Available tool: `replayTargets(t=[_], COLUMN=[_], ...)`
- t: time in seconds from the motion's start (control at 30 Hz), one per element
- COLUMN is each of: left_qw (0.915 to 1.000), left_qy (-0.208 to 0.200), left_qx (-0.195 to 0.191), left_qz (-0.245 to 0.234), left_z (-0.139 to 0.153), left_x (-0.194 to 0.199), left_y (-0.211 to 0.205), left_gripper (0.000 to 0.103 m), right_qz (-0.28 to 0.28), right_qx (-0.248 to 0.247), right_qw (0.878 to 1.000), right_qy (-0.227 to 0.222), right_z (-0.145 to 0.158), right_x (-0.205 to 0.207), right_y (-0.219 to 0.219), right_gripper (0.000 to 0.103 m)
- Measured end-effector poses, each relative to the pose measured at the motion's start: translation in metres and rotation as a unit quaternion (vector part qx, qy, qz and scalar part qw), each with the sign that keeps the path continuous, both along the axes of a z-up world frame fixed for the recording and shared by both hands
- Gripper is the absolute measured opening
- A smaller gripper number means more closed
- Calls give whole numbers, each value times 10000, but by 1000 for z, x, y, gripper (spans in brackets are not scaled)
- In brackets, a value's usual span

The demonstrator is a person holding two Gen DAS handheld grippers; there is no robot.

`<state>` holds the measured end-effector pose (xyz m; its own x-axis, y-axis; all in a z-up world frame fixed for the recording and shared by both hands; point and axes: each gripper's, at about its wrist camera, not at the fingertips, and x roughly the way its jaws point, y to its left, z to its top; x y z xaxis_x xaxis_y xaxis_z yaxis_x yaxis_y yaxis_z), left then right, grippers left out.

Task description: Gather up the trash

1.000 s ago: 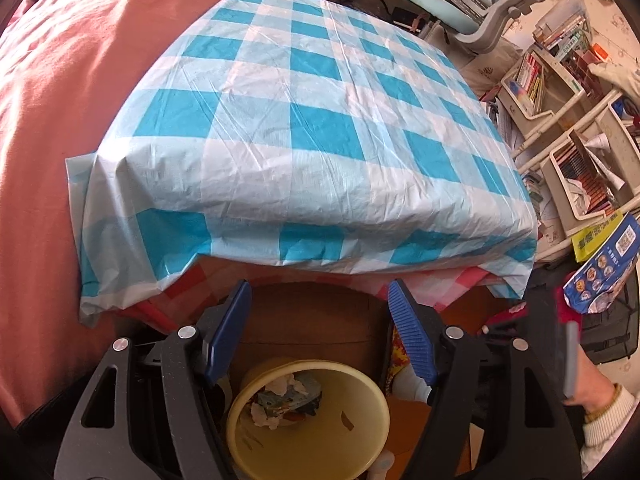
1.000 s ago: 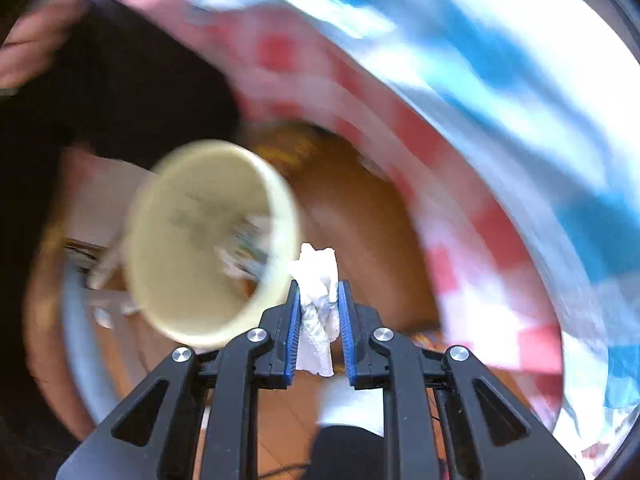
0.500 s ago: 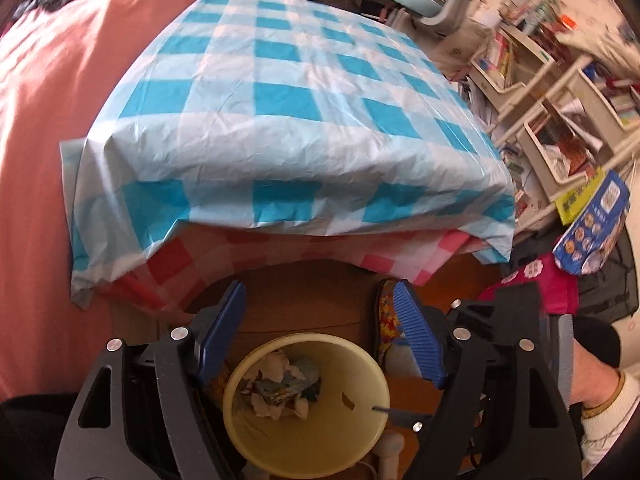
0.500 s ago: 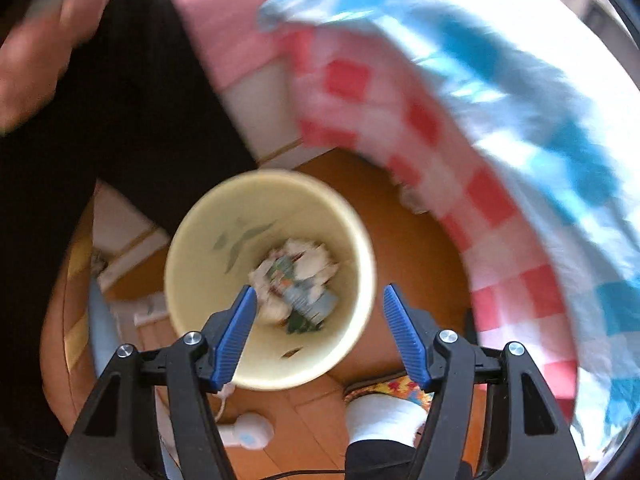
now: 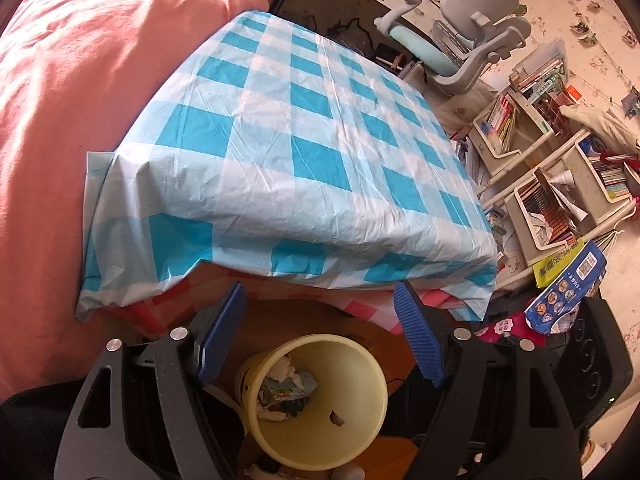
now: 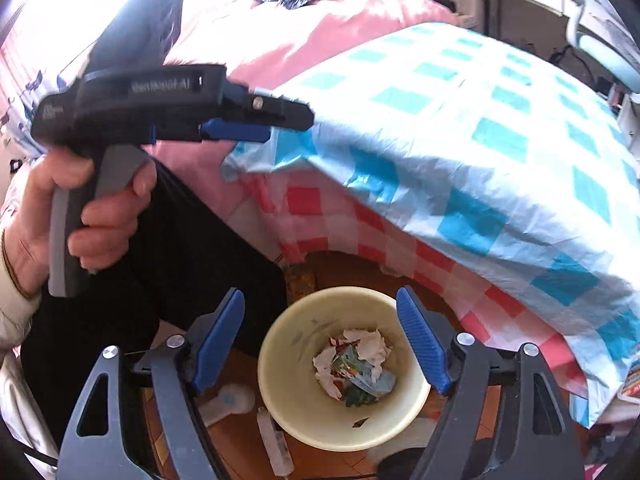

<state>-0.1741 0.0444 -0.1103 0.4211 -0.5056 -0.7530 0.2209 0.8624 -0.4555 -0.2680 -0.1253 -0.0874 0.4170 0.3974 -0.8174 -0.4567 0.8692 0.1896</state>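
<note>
the yellow bin [image 6: 344,372] stands on the wooden floor just below the near edge of the table, and everything here is placed from it. inside it lies the trash [image 6: 356,364]: crumpled white paper and coloured wrapper scraps piled on the bottom, seen also from the left wrist view [image 5: 286,390].

the right gripper [image 6: 320,344] hangs directly above the bin with its blue-padded fingers [image 6: 420,340] spread wide, one to each side of the rim, and nothing between them. the left gripper [image 5: 320,336] is likewise wide open and empty; in its own view the bin [image 5: 316,400] sits just under and between its fingers [image 5: 220,332]. from the right wrist view the left gripper [image 6: 236,130] is up and to the left of the bin, held in the person's left hand [image 6: 92,216] by a grey handle.

above and behind the bin spreads the blue checked tablecloth [image 5: 304,144], with a red checked cloth [image 6: 400,248] hanging out beneath it. left of the bin a pink bedcover [image 5: 80,80] rises. far beyond the table stands a grey chair [image 5: 468,40], and right of it shelves of books [image 5: 540,152]. on the floor beside the bin lie a white tube [image 6: 276,444] and a pale white-and-blue object [image 6: 228,400].
</note>
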Motion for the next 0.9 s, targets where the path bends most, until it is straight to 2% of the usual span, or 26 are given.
replayTargets(t=[0.13,0.23,0.37,0.5,0.67,0.73,0.9], left_qw=[9997,9979,9935,9846,9764,9734,9638], left_qy=[-119,-386,-728,-1109,-1475,-1584,-1885], left_qx=[182,486,835,1293,1464,1545,1779], left_qz=[129,171,254,388,588,587,624], left_z=[5,11,20,36,59,66,83], left_x=[-2,-4,-1,0,4,7,19], left_y=[2,-5,-15,-23,-25,-27,-31], left_gripper=[73,75,81,88,94,94,96], right_qz=[-215,-512,-952,-1405,-1967,-2021,-1870], right_qx=[-71,-42,-55,-198,-341,-309,-629], right_qw=[9992,9964,9903,9791,9627,9578,9459], right_qy=[-338,-672,-1006,-1457,-1829,-2020,-2576], right_z=[13,22,32,41,55,62,75], right_x=[5,10,26,43,64,68,78], right_y=[-12,-28,-51,-68,-80,-79,-65], right_gripper=[82,89,92,94,95,95,95])
